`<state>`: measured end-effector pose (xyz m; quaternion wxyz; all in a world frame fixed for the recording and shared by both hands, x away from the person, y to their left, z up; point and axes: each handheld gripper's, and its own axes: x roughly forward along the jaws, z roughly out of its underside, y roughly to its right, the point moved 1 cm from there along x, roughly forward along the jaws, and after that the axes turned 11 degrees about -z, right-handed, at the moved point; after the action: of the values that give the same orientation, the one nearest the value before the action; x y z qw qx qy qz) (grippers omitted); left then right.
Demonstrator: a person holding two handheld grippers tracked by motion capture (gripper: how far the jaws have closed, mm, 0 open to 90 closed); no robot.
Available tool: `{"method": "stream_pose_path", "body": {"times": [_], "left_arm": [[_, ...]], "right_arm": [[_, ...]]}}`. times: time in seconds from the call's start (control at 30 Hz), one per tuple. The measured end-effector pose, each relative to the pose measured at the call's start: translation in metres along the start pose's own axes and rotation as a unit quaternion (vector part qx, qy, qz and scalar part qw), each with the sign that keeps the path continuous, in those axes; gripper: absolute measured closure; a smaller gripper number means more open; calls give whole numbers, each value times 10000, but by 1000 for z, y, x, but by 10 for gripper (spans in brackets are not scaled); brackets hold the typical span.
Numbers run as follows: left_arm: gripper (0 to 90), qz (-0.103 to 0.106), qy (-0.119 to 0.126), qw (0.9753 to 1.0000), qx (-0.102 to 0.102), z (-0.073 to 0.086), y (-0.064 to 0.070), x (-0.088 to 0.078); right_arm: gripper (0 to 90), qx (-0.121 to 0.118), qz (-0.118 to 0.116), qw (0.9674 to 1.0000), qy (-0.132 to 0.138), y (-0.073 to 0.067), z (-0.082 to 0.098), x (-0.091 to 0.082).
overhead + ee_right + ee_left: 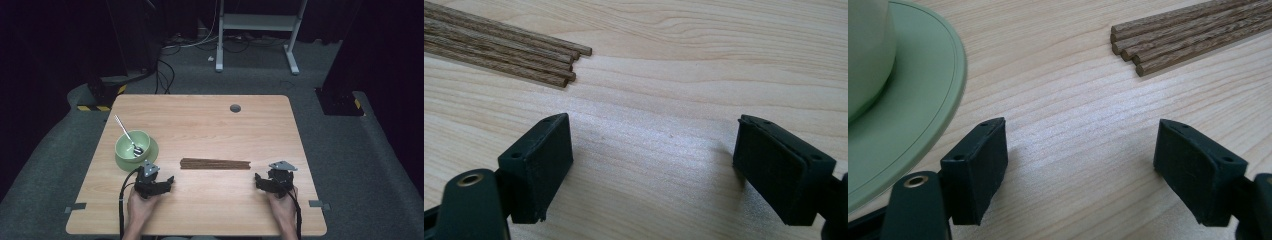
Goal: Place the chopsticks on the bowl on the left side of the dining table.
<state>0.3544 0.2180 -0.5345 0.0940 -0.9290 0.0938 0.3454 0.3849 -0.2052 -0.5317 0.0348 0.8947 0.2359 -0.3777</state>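
A bundle of dark wooden sticks (pixel 215 163) lies flat across the middle of the wooden table (pixel 210 125), its ends showing in the left gripper view (pixel 1193 37) and the right gripper view (pixel 504 50). A green bowl (pixel 132 145) on a green saucer (pixel 923 95) holds a metal spoon (pixel 127 135). My left gripper (pixel 159 182) rests just below the bowl, jaws wide apart (pixel 1080 170) with bare table between them. My right gripper (pixel 272 178) sits beyond the sticks' right end, also open (pixel 654 167) and holding nothing.
A round cable hole (pixel 235 108) sits near the table's far edge. Grey clips (pixel 75 206) (pixel 319 203) mark the near corners. Beyond the table stand a white desk frame (pixel 257 30) and floor cables (pixel 165 70) on grey carpet.
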Motion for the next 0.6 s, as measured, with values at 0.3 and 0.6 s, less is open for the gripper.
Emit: {"method": "stream_pose_path", "body": {"times": [0.3,0.6], "left_arm": [[218,15,10,10000,-35,0,-1,0],[217,83,-55,9998,-146,-2,-3,-1]], "right_arm": [[157,-4,-2,10000,2,0,0,0],[157,3,-1,10000,1,0,0,0]]}}
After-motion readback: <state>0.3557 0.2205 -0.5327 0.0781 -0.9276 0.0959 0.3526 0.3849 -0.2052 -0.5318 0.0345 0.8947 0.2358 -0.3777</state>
